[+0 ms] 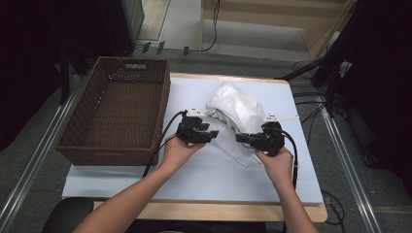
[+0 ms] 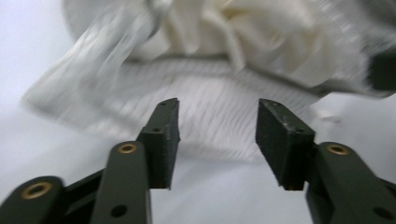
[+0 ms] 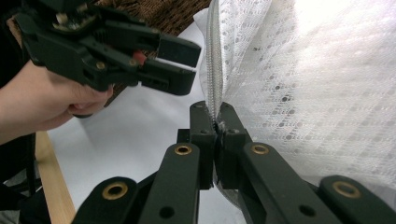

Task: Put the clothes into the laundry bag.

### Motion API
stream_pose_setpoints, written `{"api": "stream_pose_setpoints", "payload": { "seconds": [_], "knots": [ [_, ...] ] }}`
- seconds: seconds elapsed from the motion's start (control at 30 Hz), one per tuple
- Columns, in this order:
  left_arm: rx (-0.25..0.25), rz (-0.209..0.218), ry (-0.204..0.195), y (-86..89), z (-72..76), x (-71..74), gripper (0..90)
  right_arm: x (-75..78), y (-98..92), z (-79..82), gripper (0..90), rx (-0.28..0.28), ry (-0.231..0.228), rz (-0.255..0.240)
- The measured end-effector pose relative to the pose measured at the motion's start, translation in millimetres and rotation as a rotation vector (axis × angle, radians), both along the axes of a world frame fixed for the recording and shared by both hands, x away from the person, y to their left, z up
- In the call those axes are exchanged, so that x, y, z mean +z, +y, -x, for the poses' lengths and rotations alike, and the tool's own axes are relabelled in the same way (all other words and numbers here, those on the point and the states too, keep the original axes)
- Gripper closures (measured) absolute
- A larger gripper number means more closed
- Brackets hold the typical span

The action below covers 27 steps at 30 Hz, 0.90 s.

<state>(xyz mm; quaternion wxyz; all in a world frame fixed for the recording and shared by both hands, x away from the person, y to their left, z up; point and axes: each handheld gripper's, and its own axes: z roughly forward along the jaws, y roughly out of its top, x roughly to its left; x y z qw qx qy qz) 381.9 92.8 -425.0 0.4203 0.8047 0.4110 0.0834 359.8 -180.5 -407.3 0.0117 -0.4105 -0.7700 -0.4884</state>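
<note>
White mesh bag (image 1: 236, 109) is lying mid-bench (image 1: 194, 184), right of the wicker basket (image 1: 114, 109). Right gripper (image 3: 215, 125) is pinching the bag's zipper edge (image 3: 214, 70), jaws pressed together on it. Left gripper (image 2: 217, 135) is standing spread, nothing between its jaws, pointing at the bag just ahead without touching it.

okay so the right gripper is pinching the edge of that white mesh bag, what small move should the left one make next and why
Probably bring the left gripper back to the mesh bag and close on its edge. Its jaws stand open with nothing between them, while the right gripper alone pinches the zipper edge.
</note>
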Motion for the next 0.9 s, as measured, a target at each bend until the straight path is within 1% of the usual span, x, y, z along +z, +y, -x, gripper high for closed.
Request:
{"api": "stream_pose_setpoints", "payload": {
  "seconds": [0.07,0.13,0.2,0.23,0.27,0.33,0.37,0.4,0.43,0.47,0.5,0.53,0.57,0.6,0.63,0.67,0.7,0.73,0.8,0.83,0.87,0.9],
  "knots": [
    [0.039,0.027,0.037,4.1,-3.8,-6.0,45.6,0.0,-0.6,-0.4,89.2,0.001,0.000,-0.002],
    [0.070,0.016,0.059,1.7,-8.1,-12.3,41.9,0.3,-0.8,-1.0,89.2,0.004,-0.002,-0.004],
    [0.067,0.008,0.063,-0.1,-10.3,-15.1,39.8,0.9,-1.1,-0.9,89.2,0.006,-0.004,-0.005],
    [0.075,0.018,0.090,-4.3,-16.1,-19.9,39.2,1.1,-1.1,-1.0,89.1,0.007,-0.004,-0.007],
    [0.079,0.032,0.107,-6.7,-19.9,-21.7,39.4,1.4,-1.2,-1.0,89.1,0.008,-0.004,-0.007],
    [0.082,0.032,0.122,-11.6,-29.4,-24.8,43.4,1.4,-1.3,-1.8,89.2,0.008,-0.004,-0.012],
    [0.077,0.060,0.142,-13.0,-34.8,-26.7,48.2,1.4,-1.0,-2.2,89.1,0.010,-0.004,-0.013],
    [0.072,0.093,0.171,-13.2,-40.4,-28.5,54.1,1.4,-0.5,-2.5,89.2,0.013,-0.002,-0.012],
    [0.071,0.124,0.196,-12.9,-44.6,-29.6,64.7,1.2,0.2,-2.6,89.1,0.016,-0.003,-0.013],
    [0.062,0.143,0.193,-13.1,-46.2,-29.8,75.4,0.9,0.8,-2.5,89.1,0.017,-0.005,-0.013],
    [0.056,0.148,0.185,-13.1,-45.9,-28.8,85.8,0.8,1.1,-2.3,89.1,0.018,-0.005,-0.010],
    [0.040,0.141,0.172,-12.9,-44.3,-27.3,89.7,0.7,1.1,-2.2,89.2,0.016,-0.005,-0.008],
    [0.022,0.137,0.157,-11.9,-41.3,-25.5,90.0,0.7,0.6,-2.1,89.1,0.016,-0.002,-0.007],
    [0.011,0.144,0.149,-9.6,-37.1,-23.3,90.0,0.7,0.0,-1.9,89.1,0.016,0.000,-0.005],
    [0.000,0.162,0.142,-6.7,-31.2,-20.4,90.0,0.4,-0.6,-1.9,89.1,0.014,0.000,-0.005],
    [-0.016,0.166,0.130,-3.9,-24.1,-16.8,90.0,-0.2,-1.2,-2.2,89.1,0.011,0.000,-0.005],
    [-0.031,0.163,0.120,-1.6,-15.7,-13.1,90.0,-0.8,-1.8,-2.4,89.1,0.011,0.005,0.000],
    [-0.053,0.146,0.107,-0.2,-6.4,-9.9,90.0,-1.6,-1.9,-2.5,89.1,0.010,0.010,0.003],
    [-0.111,0.102,0.087,1.1,12.4,-7.4,90.0,-3.5,-1.3,-2.4,89.1,0.005,0.017,0.007],
    [-0.131,0.086,0.085,2.4,21.3,-7.5,90.0,-4.1,-0.6,-2.5,89.1,0.005,0.022,0.012],
    [-0.151,0.085,0.095,4.0,28.7,-8.8,90.0,-4.9,0.3,-2.2,89.0,0.012,0.027,0.014],
    [-0.162,0.074,0.106,5.2,36.0,-10.1,90.0,-6.0,2.0,-1.3,89.0,0.014,0.034,0.020]
  ]
}}
